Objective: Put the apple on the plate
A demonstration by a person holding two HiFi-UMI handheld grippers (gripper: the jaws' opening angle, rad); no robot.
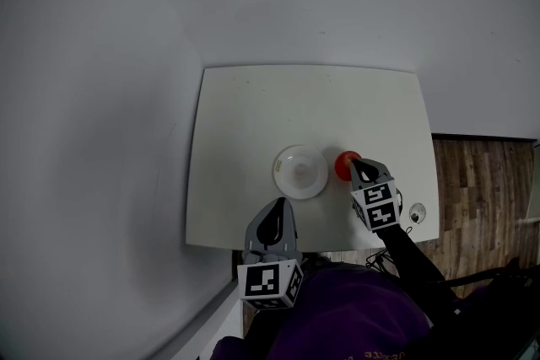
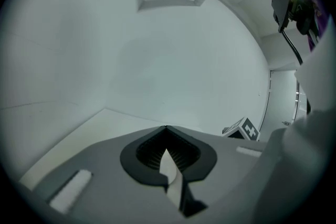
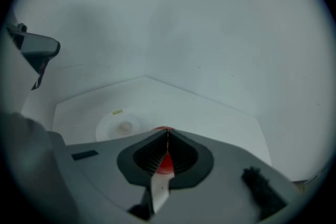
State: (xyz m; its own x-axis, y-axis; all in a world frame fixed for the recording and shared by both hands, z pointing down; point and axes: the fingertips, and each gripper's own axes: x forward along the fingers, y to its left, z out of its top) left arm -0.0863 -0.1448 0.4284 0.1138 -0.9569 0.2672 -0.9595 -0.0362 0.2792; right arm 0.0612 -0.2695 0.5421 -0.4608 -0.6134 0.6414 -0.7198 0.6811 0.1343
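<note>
The left gripper (image 2: 166, 128) hangs over the table's (image 1: 253, 114) near edge, jaws pressed together, empty. The right gripper (image 3: 167, 134), jaws also together, points at the apple (image 1: 345, 163), which sits on the table just right of the plate (image 1: 279, 169).

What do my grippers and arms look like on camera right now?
The left gripper and right gripper both have grey bodies and dark, ribbed jaw pads that taper to a point. Each carries one of the white cubes with black square markers. The right arm is in a dark sleeve, and a purple garment covers the torso.
</note>
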